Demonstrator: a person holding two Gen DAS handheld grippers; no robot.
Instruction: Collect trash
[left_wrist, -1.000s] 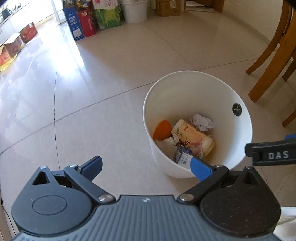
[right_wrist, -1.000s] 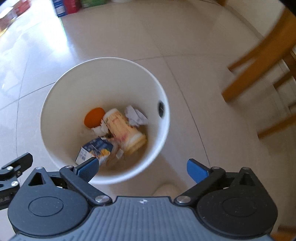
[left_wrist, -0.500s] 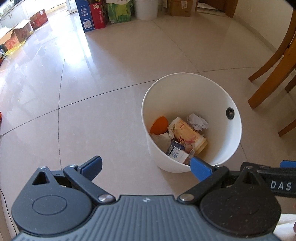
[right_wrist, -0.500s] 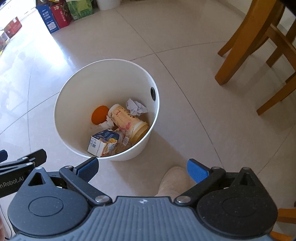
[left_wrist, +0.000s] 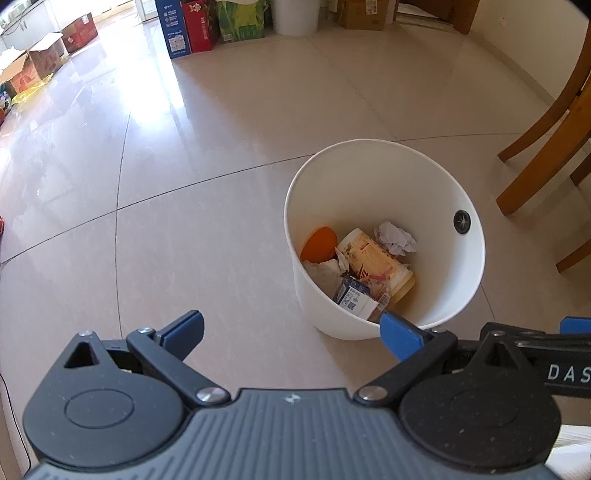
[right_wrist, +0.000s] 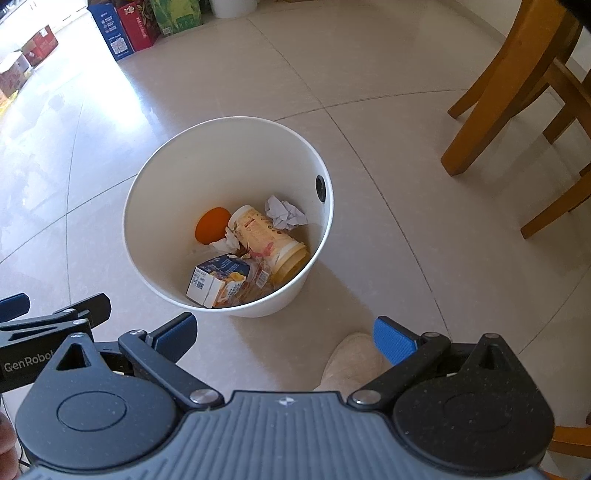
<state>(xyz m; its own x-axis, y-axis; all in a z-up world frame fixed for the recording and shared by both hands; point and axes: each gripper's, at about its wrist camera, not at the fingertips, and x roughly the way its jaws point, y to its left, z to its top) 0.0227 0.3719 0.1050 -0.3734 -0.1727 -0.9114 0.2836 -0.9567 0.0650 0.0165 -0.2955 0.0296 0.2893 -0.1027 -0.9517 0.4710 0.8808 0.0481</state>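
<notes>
Both grippers empty above the bin; trash already inside.

Left to right: my left gripper (left_wrist: 291, 330) is spread wide with nothing between its pads, poised over bare floor just left of the bin (left_wrist: 369, 147). The right gripper (right_wrist: 284, 330) is equally wide and empty, hanging over the floor on the near side of the bin, a slipper toe (right_wrist: 351, 360) beneath it. I judge the drop step done and the search for the next piece in hand; no loose trash shows on the floor in either view, so the next move calls for swinging both cameras elsewhere. Count in bin: one orange (right_wrist: 212, 225), one cup (right_wrist: 269, 242), one carton (right_wrist: 218, 280), two paper wads at least, one clearly at (right_wrist: 284, 214); wrappers uncertain.
</notes>
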